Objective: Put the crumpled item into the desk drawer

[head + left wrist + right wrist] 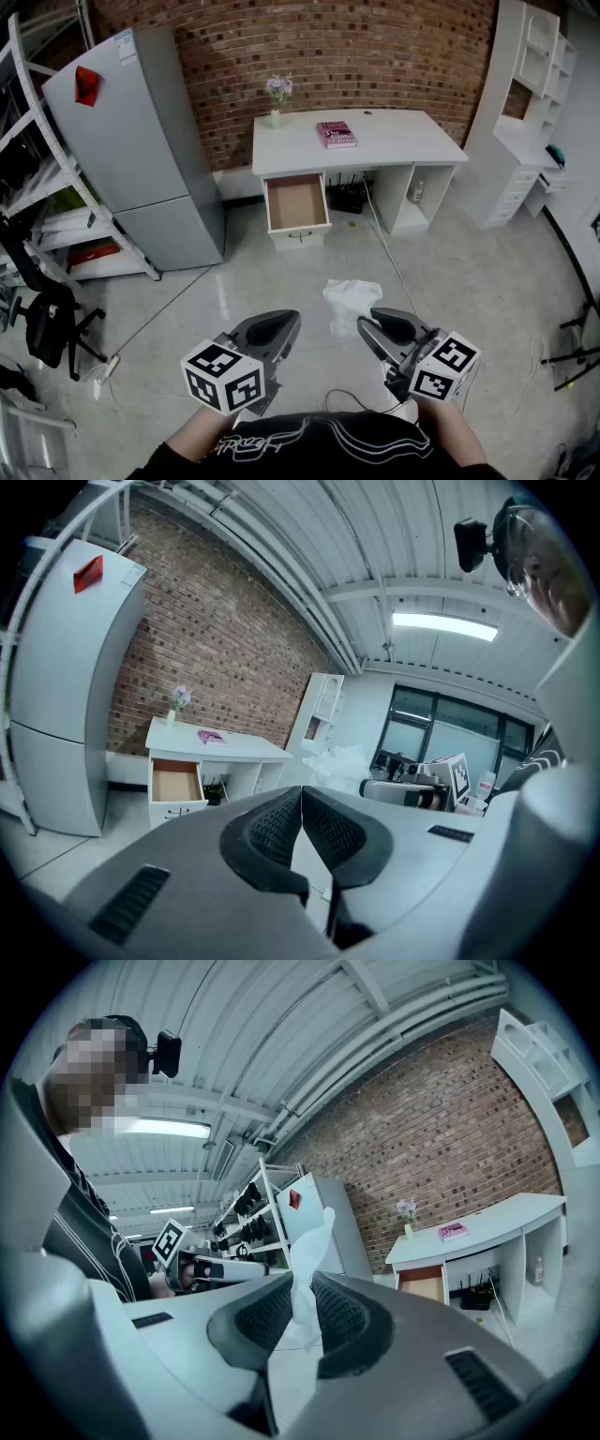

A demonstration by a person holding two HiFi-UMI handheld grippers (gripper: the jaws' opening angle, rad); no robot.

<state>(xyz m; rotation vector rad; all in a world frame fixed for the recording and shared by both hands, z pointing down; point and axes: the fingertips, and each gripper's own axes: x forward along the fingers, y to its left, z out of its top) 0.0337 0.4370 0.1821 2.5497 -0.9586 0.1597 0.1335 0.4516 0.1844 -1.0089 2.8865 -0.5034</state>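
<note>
In front of the desk (394, 141), the right gripper (366, 325) pinches the crumpled tissue (309, 1260). The left gripper (287, 323) is closed and empty. The pink book's (337, 134) title is unreadable.

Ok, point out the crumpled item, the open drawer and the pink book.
crumpled item (309, 1260), right gripper view, its upright twisted strip
open drawer (296, 202), head view, its bare bottom
pink book (337, 134), head view, its cover

A red brick wall (375, 47) is running across the top of the head view. A grey refrigerator (131, 141) is standing at upper left beside a metal rack (37, 169). A white desk (375, 141) is sitting at top centre, with white shelving (530, 103) at upper right. A glossy pale floor (234, 291) is filling the middle.
</note>
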